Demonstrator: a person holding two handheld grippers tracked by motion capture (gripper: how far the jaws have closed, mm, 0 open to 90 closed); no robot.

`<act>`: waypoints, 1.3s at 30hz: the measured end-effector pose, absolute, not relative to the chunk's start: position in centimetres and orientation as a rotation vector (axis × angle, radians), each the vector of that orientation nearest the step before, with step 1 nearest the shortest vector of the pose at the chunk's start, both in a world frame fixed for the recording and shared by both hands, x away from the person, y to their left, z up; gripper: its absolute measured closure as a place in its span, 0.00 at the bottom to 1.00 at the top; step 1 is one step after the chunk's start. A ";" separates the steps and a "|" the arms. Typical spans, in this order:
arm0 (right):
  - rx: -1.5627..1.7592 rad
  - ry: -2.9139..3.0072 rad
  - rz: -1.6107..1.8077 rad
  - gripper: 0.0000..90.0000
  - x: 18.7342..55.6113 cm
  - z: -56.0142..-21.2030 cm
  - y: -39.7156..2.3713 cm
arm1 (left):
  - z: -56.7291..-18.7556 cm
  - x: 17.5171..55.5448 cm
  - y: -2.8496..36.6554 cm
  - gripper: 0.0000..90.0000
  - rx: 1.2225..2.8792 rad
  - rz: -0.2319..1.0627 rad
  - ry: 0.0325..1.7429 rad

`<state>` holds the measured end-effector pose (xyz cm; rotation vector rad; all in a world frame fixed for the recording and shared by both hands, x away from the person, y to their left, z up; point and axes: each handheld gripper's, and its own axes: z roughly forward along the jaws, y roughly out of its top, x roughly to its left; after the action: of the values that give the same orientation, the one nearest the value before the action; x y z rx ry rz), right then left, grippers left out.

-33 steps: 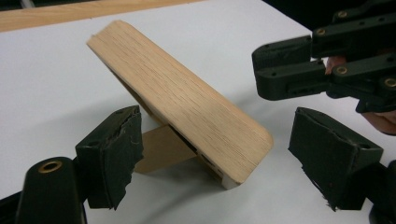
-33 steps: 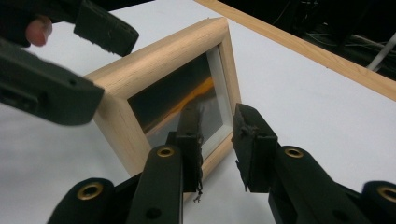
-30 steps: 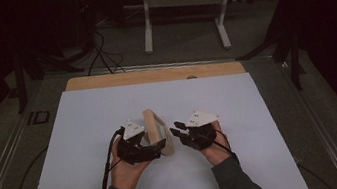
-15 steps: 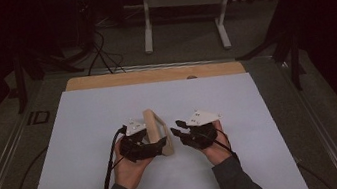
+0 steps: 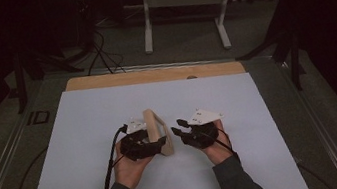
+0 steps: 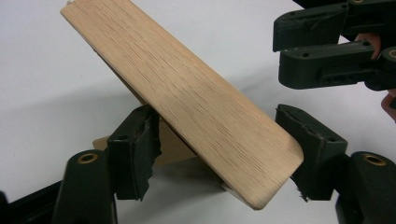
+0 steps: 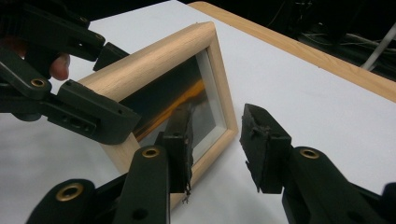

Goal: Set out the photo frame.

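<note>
The picture frame (image 7: 187, 88) is made of pale, rounded-edged wood with a straight grain, and a glass pane is set into its front, behind which a dark picture with an orange streak is seen. In the left gripper view its back (image 6: 187, 93) is shown as a flat, smooth board of light oak-like wood, tilted and propped on a thin brown stand leg.

The left gripper (image 6: 224, 154) is placed around the lower end of the frame. Its black jaws, faced with torn, rough rubber pads, are set on either side of that end; they have just been closing in, with the frame between them. One pad seems to meet the back near the stand and the other sits just at the frame's corner, but a firm clamp cannot be told.

The right gripper (image 7: 217, 144) is held with its jaws apart and nothing pressed between them; they have just been opening. Its jaws are set at the frame's lower corner, one before the glass, the other clear of the wood.

In the high view the frame (image 5: 158, 134) is seen standing on edge near the middle of the white sheet (image 5: 86, 132), between the two hands. The sheet is laid over a wooden table (image 5: 153, 75), whose bare edge is left showing at the far side.
</note>
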<state>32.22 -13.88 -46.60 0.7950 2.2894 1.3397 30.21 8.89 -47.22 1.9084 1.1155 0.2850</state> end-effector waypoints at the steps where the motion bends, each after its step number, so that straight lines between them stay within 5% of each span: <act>1: 0.793 2.287 1.340 0.70 32.2 -46.6 -13.9 | -47.2 30.2 8.9 0.37 1.909 0.282 1.117; 39: 0.825 2.183 1.403 0.72 33.2 -44.5 -14.1 | -46.9 29.9 9.1 0.66 1.916 0.317 1.078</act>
<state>33.25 -14.13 -44.51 0.8253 2.1827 1.4027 29.85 9.10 -46.91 1.9158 1.0779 0.3173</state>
